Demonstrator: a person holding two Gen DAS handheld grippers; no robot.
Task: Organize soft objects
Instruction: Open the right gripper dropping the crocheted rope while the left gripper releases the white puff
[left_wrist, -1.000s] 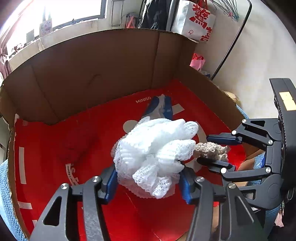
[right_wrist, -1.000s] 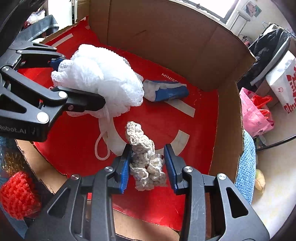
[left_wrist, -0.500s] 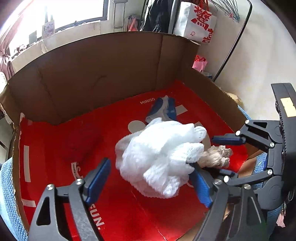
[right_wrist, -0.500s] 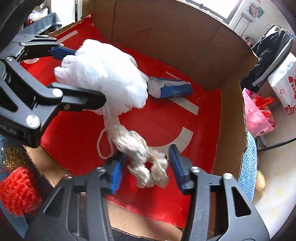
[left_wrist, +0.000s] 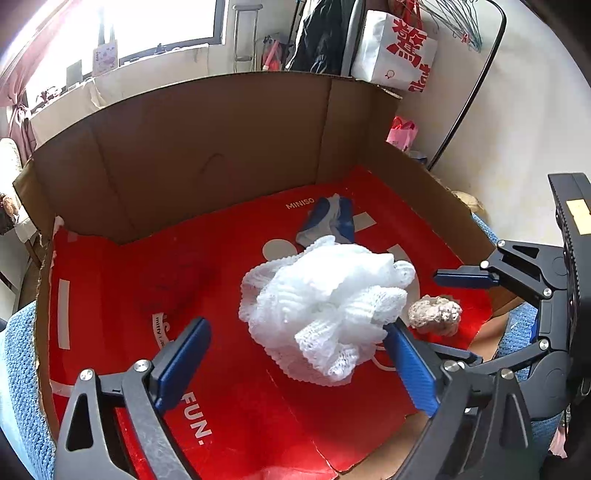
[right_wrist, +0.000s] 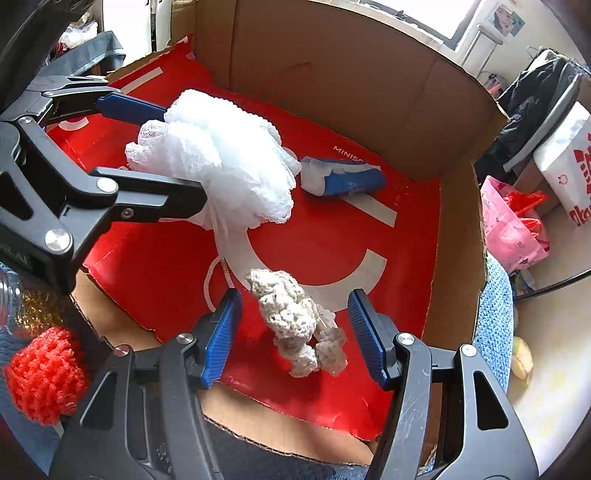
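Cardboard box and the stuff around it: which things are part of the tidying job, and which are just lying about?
Part of the job:
- white mesh sponge
- beige knitted piece
- blue and white sock
- cardboard box
- red knitted ball, outside the box

Just lying about:
- pink plastic bag
- white paper bag
- dark clothes

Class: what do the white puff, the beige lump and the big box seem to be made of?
White puff: gathered plastic-looking mesh netting, matte.
Beige lump: likely crocheted yarn, loopy stitches.
Box: brown corrugated cardboard; its red printed floor looks slightly glossy.
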